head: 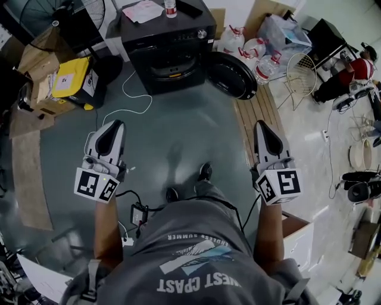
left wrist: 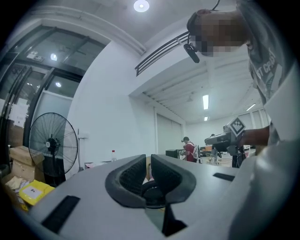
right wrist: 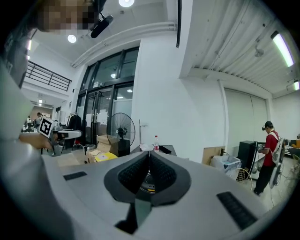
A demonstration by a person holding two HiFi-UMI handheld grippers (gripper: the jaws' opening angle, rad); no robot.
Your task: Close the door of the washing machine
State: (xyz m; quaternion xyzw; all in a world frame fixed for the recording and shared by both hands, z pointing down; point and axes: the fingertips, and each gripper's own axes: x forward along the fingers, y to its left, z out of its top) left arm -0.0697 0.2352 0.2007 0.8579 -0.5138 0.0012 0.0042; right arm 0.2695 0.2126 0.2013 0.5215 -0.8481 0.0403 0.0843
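Observation:
The black washing machine (head: pixel 169 50) stands at the far end of the grey floor, some way ahead of me. Its round door (head: pixel 232 74) hangs open, swung out to the right. My left gripper (head: pixel 116 123) and right gripper (head: pixel 260 124) are held side by side over the floor, pointing toward the machine and well short of it. Both are shut with nothing between the fingers. In the left gripper view the jaws (left wrist: pixel 147 159) stand almost together. The right gripper's tips (right wrist: pixel 149 157) meet, and the machine's top (right wrist: pixel 164 150) shows just beyond them.
A bottle (head: pixel 170 7) and papers (head: pixel 143 11) lie on the machine. Cardboard boxes (head: pixel 41 65), a yellow box (head: pixel 71 77) and a fan (head: pixel 65 15) stand left. Water jugs (head: pixel 250 44), a wooden pallet (head: pixel 256 116) and a wire basket (head: pixel 297 77) stand right. A white cable (head: pixel 134 89) trails across the floor.

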